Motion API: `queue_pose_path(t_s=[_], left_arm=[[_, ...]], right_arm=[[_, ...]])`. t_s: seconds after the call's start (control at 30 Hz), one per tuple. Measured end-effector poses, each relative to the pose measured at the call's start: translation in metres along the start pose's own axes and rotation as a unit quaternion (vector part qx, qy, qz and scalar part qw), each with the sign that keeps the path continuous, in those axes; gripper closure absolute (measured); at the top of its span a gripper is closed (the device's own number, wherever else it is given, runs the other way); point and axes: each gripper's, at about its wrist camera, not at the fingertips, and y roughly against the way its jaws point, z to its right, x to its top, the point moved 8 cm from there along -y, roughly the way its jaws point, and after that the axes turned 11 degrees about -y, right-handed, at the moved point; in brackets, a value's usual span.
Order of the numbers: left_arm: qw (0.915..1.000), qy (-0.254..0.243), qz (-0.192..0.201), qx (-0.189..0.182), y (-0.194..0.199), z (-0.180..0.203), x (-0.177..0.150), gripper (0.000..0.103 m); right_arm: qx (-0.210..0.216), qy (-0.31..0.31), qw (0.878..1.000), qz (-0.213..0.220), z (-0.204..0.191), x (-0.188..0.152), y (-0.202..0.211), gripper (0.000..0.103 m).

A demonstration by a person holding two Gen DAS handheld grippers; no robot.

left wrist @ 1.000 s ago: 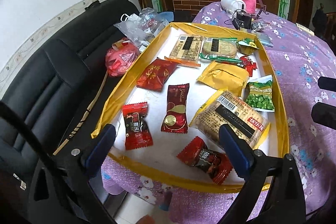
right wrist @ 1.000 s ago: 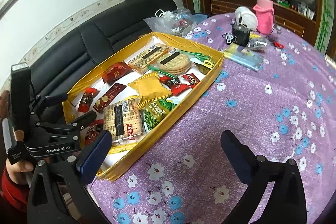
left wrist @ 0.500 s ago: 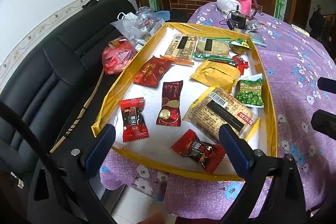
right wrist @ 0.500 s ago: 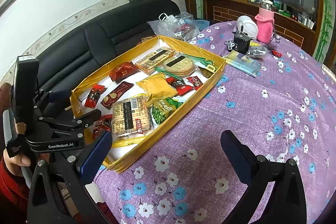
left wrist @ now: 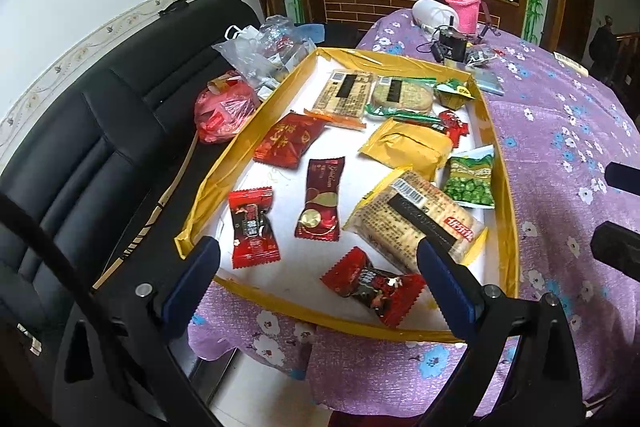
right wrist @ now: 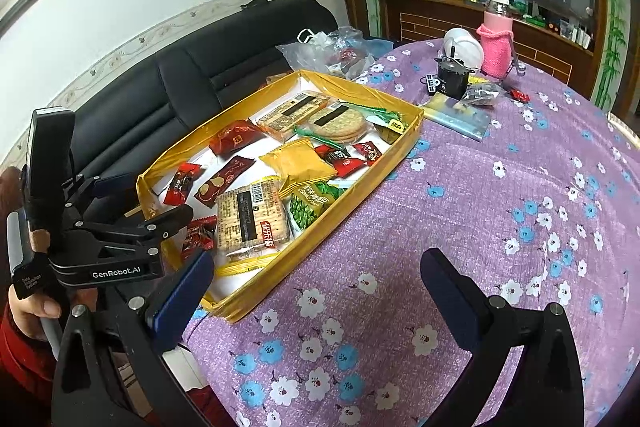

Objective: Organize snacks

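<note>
A yellow-rimmed tray [left wrist: 506, 211] [right wrist: 360, 195] on the purple table holds several snack packs: red candy packs [left wrist: 252, 223] [left wrist: 372, 281], a dark red pack [left wrist: 322, 205], a cracker pack [left wrist: 416, 223] [right wrist: 252, 219], a yellow pack [left wrist: 408, 147], green peas [left wrist: 470, 179] [right wrist: 310, 205]. My left gripper [left wrist: 316, 277] is open and empty, held off the tray's near edge. It also shows in the right wrist view [right wrist: 136, 199]. My right gripper [right wrist: 316, 287] is open and empty above the tablecloth, right of the tray.
A black sofa [left wrist: 100, 131] lies left of the table with plastic bags [left wrist: 260, 47] and a red bag [left wrist: 224, 107] on it. At the table's far end stand a pink bottle [right wrist: 496, 43], a white bowl [right wrist: 460, 45], a black device [right wrist: 452, 79] and a flat packet [right wrist: 460, 117].
Both grippers have drawn back and risen a little from the tray, which looks smaller and farther now. Both stay open. No snack has moved.
</note>
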Motion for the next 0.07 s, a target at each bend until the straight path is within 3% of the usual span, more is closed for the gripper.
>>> queue_pose_path(t_s=[0.07], left_arm=[[1.0, -0.004, 0.001, -0.003, 0.0012, 0.004, 0.0014, 0.004]], right_arm=[[0.001, -0.002, 1.0, 0.002, 0.0007, -0.0002, 0.0009, 0.0]])
